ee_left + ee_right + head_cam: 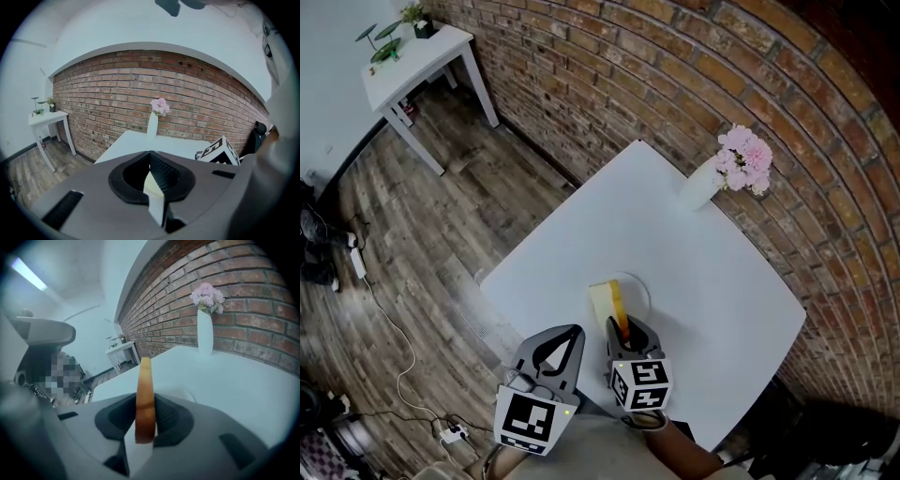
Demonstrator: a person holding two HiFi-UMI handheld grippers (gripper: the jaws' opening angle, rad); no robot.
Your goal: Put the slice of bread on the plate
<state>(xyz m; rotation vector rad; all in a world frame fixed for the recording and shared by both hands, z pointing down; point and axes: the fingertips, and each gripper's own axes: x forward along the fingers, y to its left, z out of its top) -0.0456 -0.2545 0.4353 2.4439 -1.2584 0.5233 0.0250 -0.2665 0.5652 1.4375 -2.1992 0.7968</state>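
Worktop is carrying the plate. You are holding your left claw closed and empty just beside the plate, while your right claw is pinching the slice of bread on edge over the plate.

— Any words, numbers or brand names to read here?
— None. The left marker cube and the right marker cube bear only black-and-white square patterns, no letters or digits.
— Elsewhere?
— Nothing legible.
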